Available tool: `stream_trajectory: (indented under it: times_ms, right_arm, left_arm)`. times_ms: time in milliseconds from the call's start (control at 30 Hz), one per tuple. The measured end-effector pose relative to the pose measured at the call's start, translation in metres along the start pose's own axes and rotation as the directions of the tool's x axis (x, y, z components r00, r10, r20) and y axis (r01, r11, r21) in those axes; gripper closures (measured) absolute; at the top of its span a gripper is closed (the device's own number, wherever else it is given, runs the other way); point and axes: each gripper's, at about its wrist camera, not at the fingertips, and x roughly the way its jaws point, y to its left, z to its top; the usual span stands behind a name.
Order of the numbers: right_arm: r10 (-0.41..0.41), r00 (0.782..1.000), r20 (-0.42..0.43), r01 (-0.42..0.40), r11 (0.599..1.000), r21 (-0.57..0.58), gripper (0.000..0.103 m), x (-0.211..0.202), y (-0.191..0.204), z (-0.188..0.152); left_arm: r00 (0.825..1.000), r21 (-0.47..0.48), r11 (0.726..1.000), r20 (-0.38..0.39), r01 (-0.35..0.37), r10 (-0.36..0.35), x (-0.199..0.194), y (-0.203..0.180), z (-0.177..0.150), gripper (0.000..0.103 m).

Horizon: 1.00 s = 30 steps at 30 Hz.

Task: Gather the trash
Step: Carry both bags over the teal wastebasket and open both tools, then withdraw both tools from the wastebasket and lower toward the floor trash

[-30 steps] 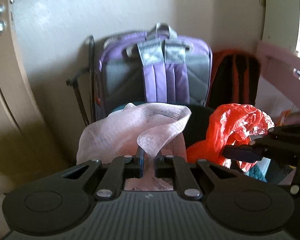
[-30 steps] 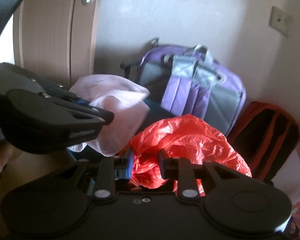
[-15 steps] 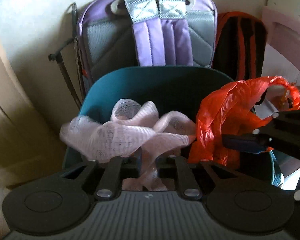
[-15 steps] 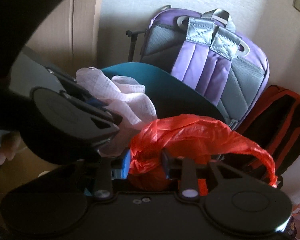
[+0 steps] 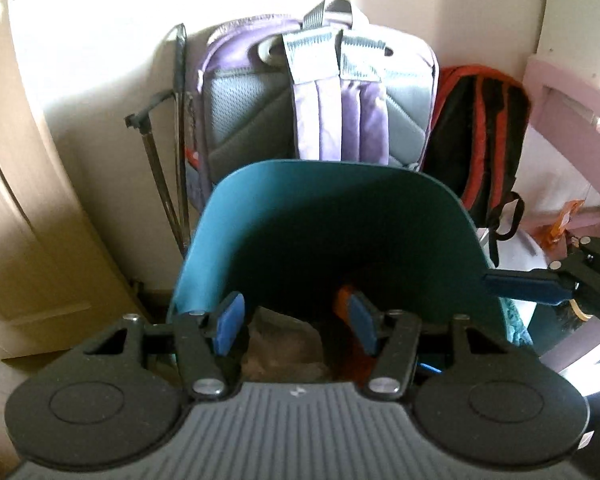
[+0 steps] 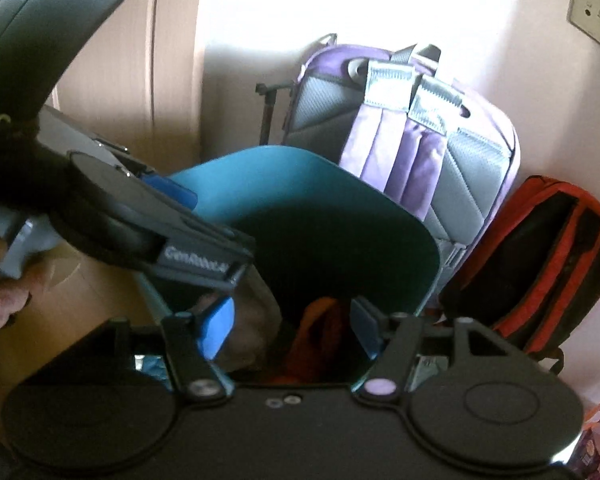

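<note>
I hold my left gripper (image 5: 296, 322) and right gripper (image 6: 290, 326) spread wide and empty over the teal bin (image 5: 340, 216); pink netting (image 5: 284, 348) and orange bag (image 6: 320, 332) lie inside.

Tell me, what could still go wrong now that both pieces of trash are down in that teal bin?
The left gripper and right gripper hang open close together over the teal bin; pulling back, they might knock each other or catch its rim. The pink mesh and orange bag look loosely dropped and could spring up again.
</note>
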Motion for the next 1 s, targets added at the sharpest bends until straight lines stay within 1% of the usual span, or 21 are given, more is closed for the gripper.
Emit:
stream_trajectory:
  times_ms: [67, 233, 500, 700, 767, 800, 833, 1000]
  right_arm:
    - [0.000, 1.000, 0.011, 0.000, 1.000, 0.001, 0.034, -0.013, 0.003, -0.001]
    - [-0.002, 0.999, 0.035, 0.002, 1.000, 0.005, 0.032, -0.044, 0.009, -0.006]
    - [0.001, 0.997, 0.079, -0.003, 1.000, 0.025, 0.026, -0.096, 0.025, -0.027]
    - [0.009, 0.995, 0.097, -0.015, 0.998, 0.067, 0.021, -0.125, 0.032, -0.054]
    - [0.014, 0.994, 0.104, -0.023, 0.996, 0.084, 0.019, -0.133, 0.035, -0.064]
    - [0.016, 0.994, 0.107, -0.026, 0.995, 0.093, 0.019, -0.135, 0.037, -0.069]
    - [0.018, 0.994, 0.109, -0.029, 0.994, 0.102, 0.018, -0.138, 0.038, -0.074]
    - [0.018, 0.993, 0.117, -0.036, 0.988, 0.153, 0.011, -0.146, 0.046, -0.104]
  left_arm:
    - [1.000, 0.003, 1.000, 0.008, -0.002, 0.001, -0.012, 0.000, -0.003, 0.046]
    - [1.000, 0.012, 1.000, 0.029, 0.001, -0.002, -0.045, -0.004, -0.016, 0.046]
    - [0.999, 0.023, 1.000, 0.051, 0.010, -0.011, -0.100, -0.013, -0.054, 0.046]
    - [0.998, 0.060, 0.998, 0.061, 0.022, -0.026, -0.134, -0.022, -0.087, 0.046]
    - [0.998, 0.056, 0.998, 0.058, 0.031, -0.034, -0.141, -0.024, -0.099, 0.041]
    - [0.997, 0.057, 0.998, 0.062, 0.034, -0.038, -0.145, -0.026, -0.104, 0.037]
    - [0.997, 0.059, 0.998, 0.066, 0.038, -0.042, -0.148, -0.027, -0.110, 0.036]
    - [0.997, 0.039, 0.997, 0.054, 0.059, -0.061, -0.151, -0.030, -0.142, 0.036]
